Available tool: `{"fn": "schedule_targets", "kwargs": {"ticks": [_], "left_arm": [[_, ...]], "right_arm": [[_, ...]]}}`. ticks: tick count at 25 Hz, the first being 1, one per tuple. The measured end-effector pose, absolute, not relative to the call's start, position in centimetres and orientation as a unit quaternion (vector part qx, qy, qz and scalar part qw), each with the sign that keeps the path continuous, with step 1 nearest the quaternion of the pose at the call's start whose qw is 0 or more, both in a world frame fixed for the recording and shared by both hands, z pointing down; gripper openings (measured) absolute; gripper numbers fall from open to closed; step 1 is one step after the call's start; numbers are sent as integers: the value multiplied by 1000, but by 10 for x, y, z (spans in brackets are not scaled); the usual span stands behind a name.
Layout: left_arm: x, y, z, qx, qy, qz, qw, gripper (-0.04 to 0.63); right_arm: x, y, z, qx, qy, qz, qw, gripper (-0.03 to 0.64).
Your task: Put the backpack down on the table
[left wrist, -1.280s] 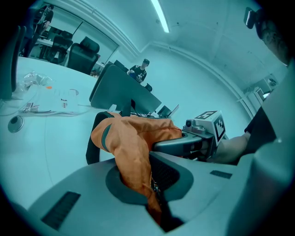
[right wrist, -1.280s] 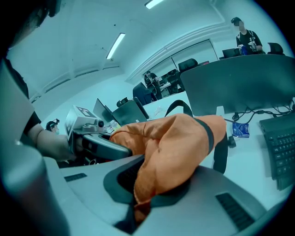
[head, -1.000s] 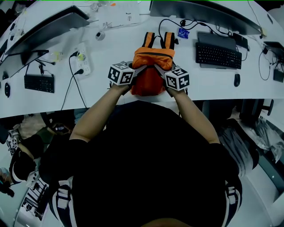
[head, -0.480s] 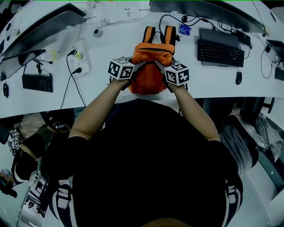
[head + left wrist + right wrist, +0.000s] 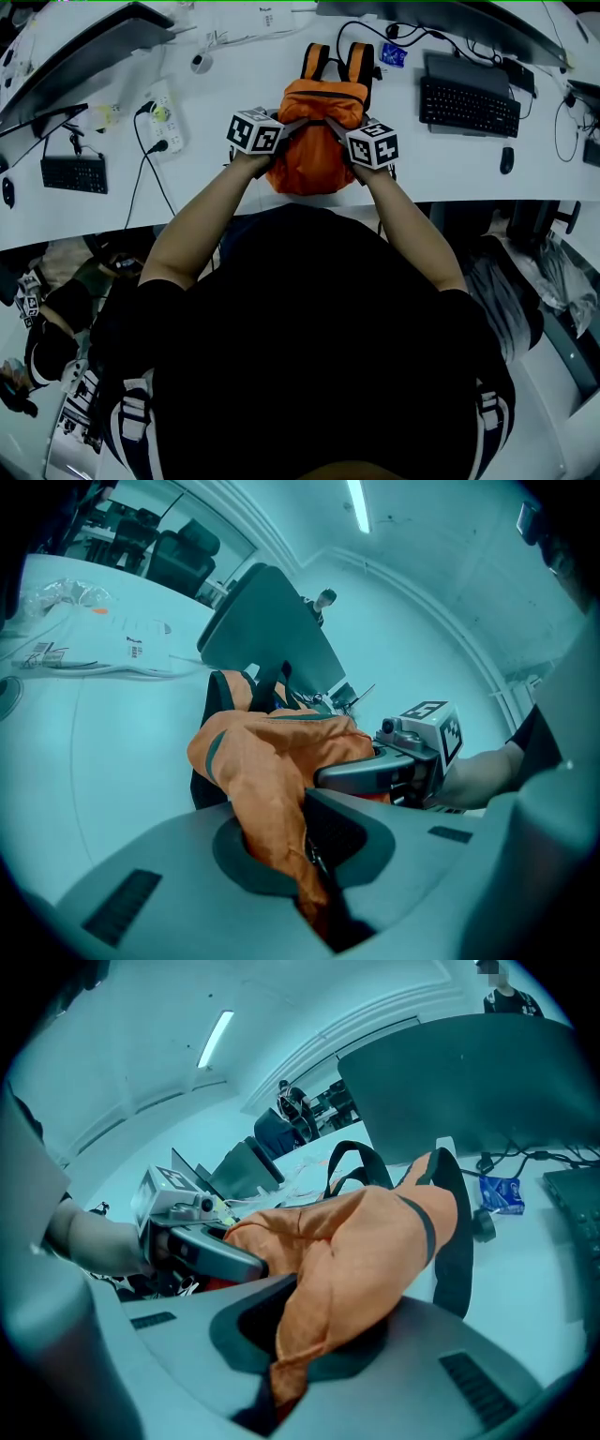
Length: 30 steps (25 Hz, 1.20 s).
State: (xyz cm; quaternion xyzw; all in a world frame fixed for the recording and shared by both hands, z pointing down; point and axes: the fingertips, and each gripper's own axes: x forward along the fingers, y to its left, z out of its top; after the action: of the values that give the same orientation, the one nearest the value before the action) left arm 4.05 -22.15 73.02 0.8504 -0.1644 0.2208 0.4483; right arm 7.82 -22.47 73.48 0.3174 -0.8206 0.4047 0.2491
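Head view: a small orange fabric backpack [image 5: 314, 155] with black straps sits over the near edge of a long white desk [image 5: 234, 84], between a white power strip [image 5: 161, 117] and a black keyboard [image 5: 469, 105]. The left gripper [image 5: 292, 126] and right gripper [image 5: 334, 127] each have their jaws clamped shut on a fold of orange cloth at the bag's top corners. This two-sided hold likely keeps it upright and level for setting down. Whether its base already bears on the desk cannot be told. No brand or lettering is legible, only black-and-white square markers on the gripper cubes and a blue packet [image 5: 393, 56] with unreadable print.
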Motion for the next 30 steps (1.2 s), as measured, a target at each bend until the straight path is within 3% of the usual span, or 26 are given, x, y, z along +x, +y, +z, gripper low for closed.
{"fn": "schedule_targets", "kwargs": {"ticks": [23, 30], "left_arm": [[41, -236, 773, 833, -167, 243, 468, 42], [37, -236, 772, 828, -163, 244, 477, 85]], "right_arm": [[81, -235, 771, 314, -807, 422, 269, 32], [80, -236, 767, 306, -802, 440, 262, 66]]}}
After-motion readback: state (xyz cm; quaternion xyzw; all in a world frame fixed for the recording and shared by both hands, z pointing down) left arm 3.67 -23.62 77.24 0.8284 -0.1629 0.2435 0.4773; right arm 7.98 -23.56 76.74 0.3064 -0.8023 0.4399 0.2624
